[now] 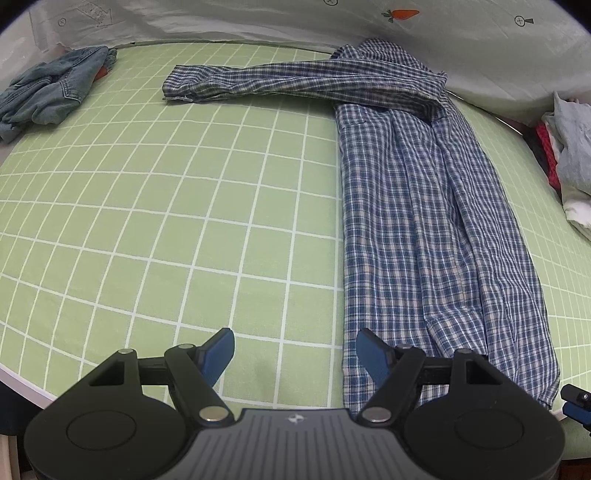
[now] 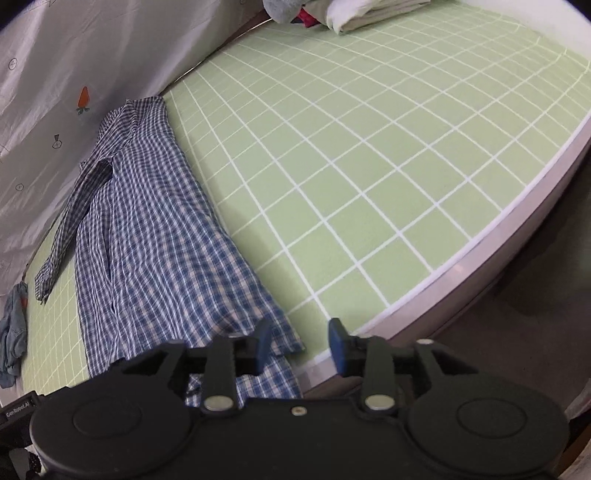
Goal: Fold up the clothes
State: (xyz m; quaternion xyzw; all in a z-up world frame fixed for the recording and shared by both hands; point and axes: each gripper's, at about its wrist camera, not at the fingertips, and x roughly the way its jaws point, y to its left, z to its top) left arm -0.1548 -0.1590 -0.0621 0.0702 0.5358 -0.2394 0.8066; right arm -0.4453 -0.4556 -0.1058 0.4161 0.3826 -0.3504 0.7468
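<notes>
- The plaid shirt [image 1: 424,206] lies on the green grid sheet [image 1: 166,206] of the bed, its body folded into a long narrow strip running from about 12 o'clock down to 5 o'clock in the left wrist view
- One sleeve [image 1: 258,79] stretches flat from the collar end toward 10 o'clock, lying across the far part of the sheet
- The shirt's near hem [image 2: 273,384] hangs a little over the bed edge [image 2: 480,251] in the right wrist view
- The left claw [image 1: 295,354] hovers at 6 o'clock with its blue fingertips [image 1: 218,350] spread wide — nothing between them; the right-hand tip sits over the shirt's lower left edge
- The right claw [image 2: 300,343] is also spread apart and empty, at the shirt's near right corner by the bed edge — whether its left tip touches the cloth is not clear
- A crumpled denim garment [image 1: 51,92] sits at 10 o'clock, well apart from the shirt
- A pile of clothes [image 1: 569,158] rests at 3 o'clock near the bed's right side
- A white printed cloth with a carrot motif [image 1: 402,14] hangs along the far side at 12 o'clock
</notes>
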